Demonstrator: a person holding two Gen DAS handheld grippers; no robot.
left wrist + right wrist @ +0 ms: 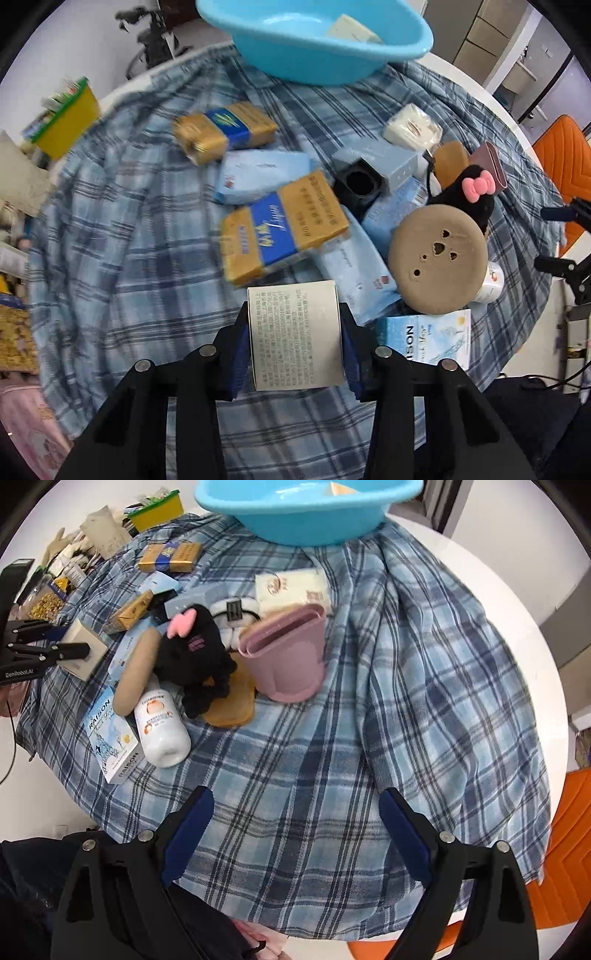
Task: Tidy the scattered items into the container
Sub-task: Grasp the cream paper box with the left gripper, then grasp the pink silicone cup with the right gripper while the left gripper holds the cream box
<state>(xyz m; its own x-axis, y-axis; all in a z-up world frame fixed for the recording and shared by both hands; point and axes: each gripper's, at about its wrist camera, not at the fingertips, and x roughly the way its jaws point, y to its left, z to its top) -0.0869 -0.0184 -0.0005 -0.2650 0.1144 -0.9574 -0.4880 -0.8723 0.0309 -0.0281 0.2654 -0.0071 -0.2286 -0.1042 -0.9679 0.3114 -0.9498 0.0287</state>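
Firstly, left wrist view: left gripper (295, 343) clamps a beige printed box (294, 334) at 6 o'clock; blue basin (314, 44) at 12 o'clock. Right wrist view: right gripper (295, 834) gapes empty; pink cup (286, 653) centre, basin (306, 513) at 12 o'clock.

A blue basin (314, 48) at the plaid cloth's far edge holds 1 pale box (352, 29).

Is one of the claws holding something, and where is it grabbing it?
The left claw holds a small beige box with printed text, pinched by its two side faces near one end. The right claw is open and holds nothing.
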